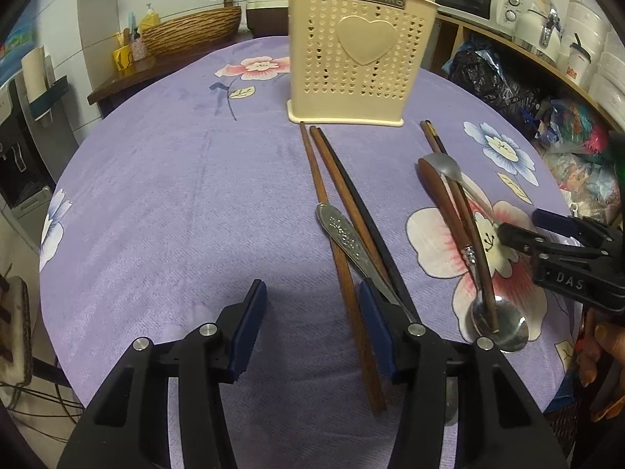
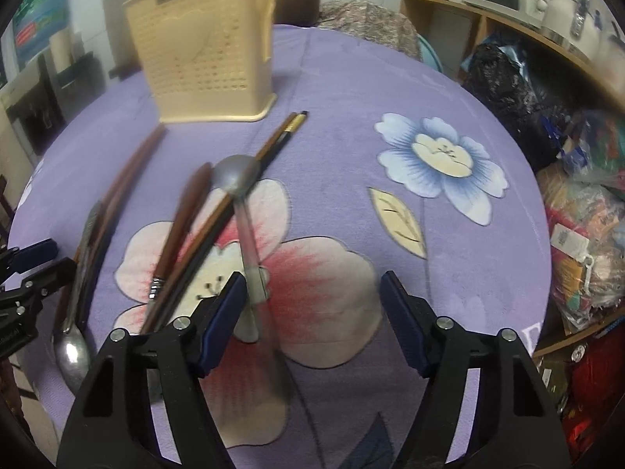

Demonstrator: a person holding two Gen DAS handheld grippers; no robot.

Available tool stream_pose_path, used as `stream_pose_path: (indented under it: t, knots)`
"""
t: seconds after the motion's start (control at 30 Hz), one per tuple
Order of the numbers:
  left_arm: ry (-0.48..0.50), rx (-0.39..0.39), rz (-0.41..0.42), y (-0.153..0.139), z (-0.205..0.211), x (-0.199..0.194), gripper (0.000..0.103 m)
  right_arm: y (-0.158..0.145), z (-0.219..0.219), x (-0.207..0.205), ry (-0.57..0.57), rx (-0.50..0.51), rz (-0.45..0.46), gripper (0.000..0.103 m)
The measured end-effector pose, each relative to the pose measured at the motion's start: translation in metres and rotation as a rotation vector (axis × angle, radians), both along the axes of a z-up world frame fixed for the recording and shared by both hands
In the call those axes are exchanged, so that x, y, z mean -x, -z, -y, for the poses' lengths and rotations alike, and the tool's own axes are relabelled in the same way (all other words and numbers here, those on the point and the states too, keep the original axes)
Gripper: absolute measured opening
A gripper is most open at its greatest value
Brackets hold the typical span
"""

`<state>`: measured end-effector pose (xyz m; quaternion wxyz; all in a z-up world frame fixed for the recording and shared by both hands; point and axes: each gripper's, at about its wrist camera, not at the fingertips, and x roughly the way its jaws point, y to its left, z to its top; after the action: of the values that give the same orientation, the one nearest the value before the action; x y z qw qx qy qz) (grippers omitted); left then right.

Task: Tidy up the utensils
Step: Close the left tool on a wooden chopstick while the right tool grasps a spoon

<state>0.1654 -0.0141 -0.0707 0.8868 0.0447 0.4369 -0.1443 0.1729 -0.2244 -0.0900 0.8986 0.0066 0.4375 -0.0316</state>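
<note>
Left gripper (image 1: 310, 326) sits low over the near edge of the table (image 1: 156, 195), fingers spread wide, nothing held. Its right finger (image 1: 375, 328) overlaps the near part of a chopstick bundle (image 1: 343, 211); contact cannot be told. An embossed spoon handle (image 1: 343, 234) lies on that bundle, its bowl end hidden behind the finger. Bundle's long axis runs from the gripper away toward the holder (image 1: 359, 54), far tips just short of the holder's base.

Right gripper (image 2: 312, 312), fingers wide apart, grips nothing. A grey spoon (image 2: 244, 219) lies just beside its left finger (image 2: 222, 320), bowl pointing away toward the holder, handle running back under the finger; blurred, so touching or not is unclear. Just left of it lie a wooden-handled utensil (image 2: 187, 219) and a dark chopstick pair (image 2: 242, 179), both angled up and right, the pair's far tips near the holder's right corner. In the left wrist view the same group crosses over a steel spoon (image 1: 500, 324), bowl toward the camera, near the table edge.

Holder stands upright at the far side of the table, cream, perforated, heart on the front; chopstick tops show above its rim, mostly cut off by the frame. Right wrist view is motion-blurred, the holder most of all. Right gripper enters the left wrist view from the right edge (image 1: 566, 246).
</note>
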Motion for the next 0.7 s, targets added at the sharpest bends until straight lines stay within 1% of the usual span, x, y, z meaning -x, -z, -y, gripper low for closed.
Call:
stream_pose_path:
  t: [0.07, 0.13, 0.17, 0.23, 0.3, 0.37, 0.4, 0.47, 0.5, 0.57, 0.63, 0.7]
  knots:
    - [-0.012, 0.001, -0.002, -0.001, -0.003, -0.005, 0.050, 0.001, 0.002, 0.000, -0.004, -0.016, -0.004, 0.070]
    - [-0.011, -0.016, 0.001, -0.001, 0.000, -0.012, 0.050, 0.000, -0.005, -0.002, -0.026, 0.009, 0.001, 0.068]
    - [-0.008, -0.028, 0.004, 0.000, 0.002, -0.016, 0.049, -0.001, -0.010, -0.005, -0.048, 0.015, 0.004, 0.064]
    - [-0.001, -0.046, 0.004, 0.000, 0.008, -0.025, 0.049, 0.000, -0.015, -0.009, -0.083, -0.003, 0.001, 0.058]
    - [0.007, -0.069, 0.006, 0.000, 0.013, -0.037, 0.048, -0.001, -0.019, -0.017, -0.101, -0.019, -0.004, 0.054]
    - [0.009, -0.083, 0.004, 0.000, 0.015, -0.047, 0.046, -0.001, -0.022, -0.025, -0.118, -0.021, -0.004, 0.045]
    - [0.009, -0.081, 0.001, -0.001, 0.016, -0.051, 0.045, -0.002, -0.023, -0.030, -0.128, -0.027, -0.003, 0.043]
    - [0.001, -0.080, -0.002, -0.001, 0.016, -0.063, 0.041, -0.003, -0.025, -0.037, -0.141, -0.024, 0.001, 0.031]
    - [-0.004, -0.083, 0.002, -0.001, 0.016, -0.069, 0.040, -0.004, -0.025, -0.041, -0.143, -0.024, 0.003, 0.027]
    - [-0.016, -0.081, 0.001, -0.002, 0.013, -0.076, 0.034, -0.005, -0.022, -0.047, -0.132, -0.021, 0.006, 0.012]
    - [-0.034, -0.075, -0.004, -0.002, 0.006, -0.082, 0.031, -0.005, -0.013, -0.049, -0.095, -0.020, 0.011, 0.009]
    - [-0.051, -0.064, -0.004, -0.002, -0.004, -0.082, 0.030, -0.004, 0.001, -0.047, -0.054, -0.032, 0.026, 0.009]
